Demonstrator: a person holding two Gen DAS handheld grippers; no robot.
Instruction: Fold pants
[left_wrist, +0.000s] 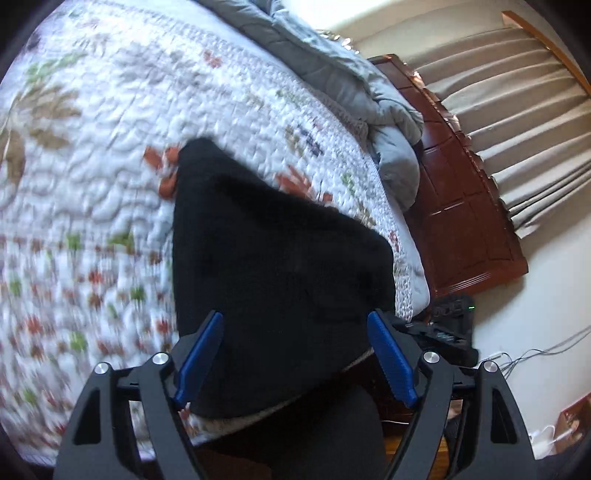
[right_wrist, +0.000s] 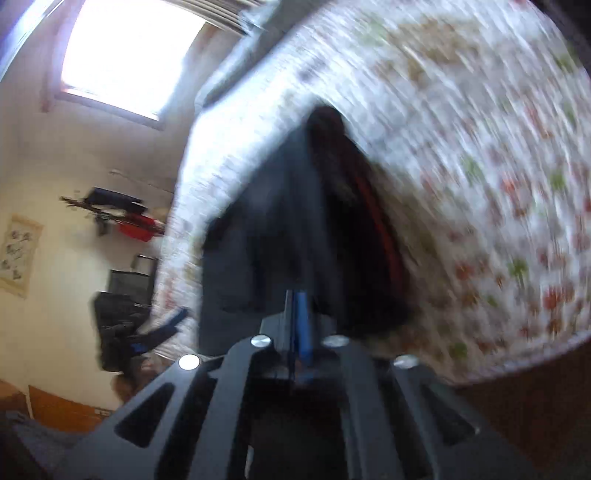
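The black pants (left_wrist: 273, 258) lie in a folded heap on the floral quilt (left_wrist: 92, 166) near the bed's edge. My left gripper (left_wrist: 295, 325) is open, its blue pads (left_wrist: 201, 354) spread on either side of the pants' near end, holding nothing. In the blurred right wrist view the pants (right_wrist: 295, 229) hang dark in front of me, with a red stripe along one side. My right gripper (right_wrist: 299, 295) is shut, its blue pads pressed together at the pants' near edge; whether cloth is pinched between them I cannot tell.
A grey duvet (left_wrist: 354, 85) is bunched at the far end of the bed by a dark wooden headboard (left_wrist: 461, 192). Curtains (left_wrist: 509, 110) hang behind. Cables and a black device (left_wrist: 454, 314) lie on the floor beside the bed. A bright window (right_wrist: 129, 55) shows in the right wrist view.
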